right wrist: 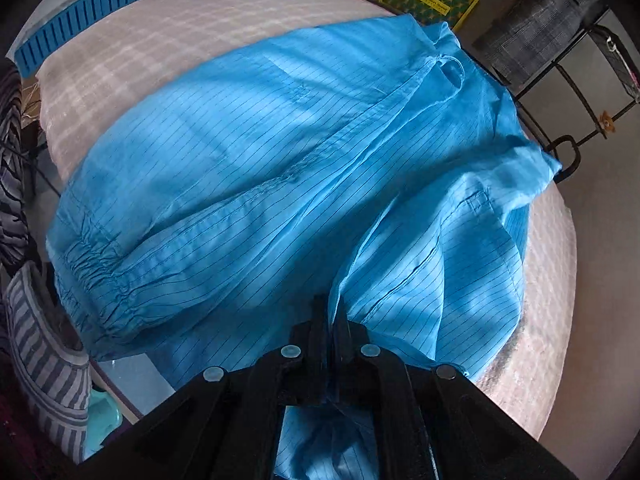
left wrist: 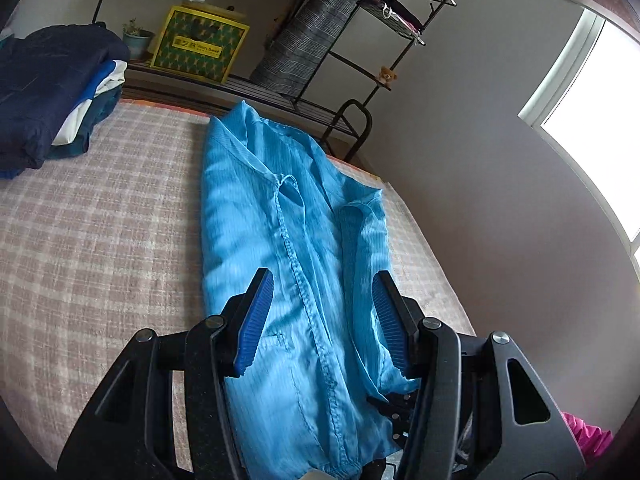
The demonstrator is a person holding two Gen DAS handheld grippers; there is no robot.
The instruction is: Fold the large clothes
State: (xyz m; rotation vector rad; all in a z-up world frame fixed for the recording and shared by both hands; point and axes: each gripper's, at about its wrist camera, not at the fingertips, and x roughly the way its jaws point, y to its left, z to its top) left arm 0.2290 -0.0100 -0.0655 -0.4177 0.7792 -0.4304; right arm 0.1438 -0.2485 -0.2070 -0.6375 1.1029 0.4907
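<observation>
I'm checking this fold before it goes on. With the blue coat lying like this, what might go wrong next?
1. Only the right tool pinches the blue coat; the left tool is open above it, so a pull may drag the cloth unevenly.
2. The coat's far edge hangs near the edge of the bed and may slide off.
3. The sleeve lies bunched, so creases could get folded in.

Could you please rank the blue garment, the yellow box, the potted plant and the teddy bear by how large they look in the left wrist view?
Largest to smallest:
1. blue garment, though it lies nearest the camera, which enlarges it
2. yellow box
3. potted plant
4. teddy bear
</observation>
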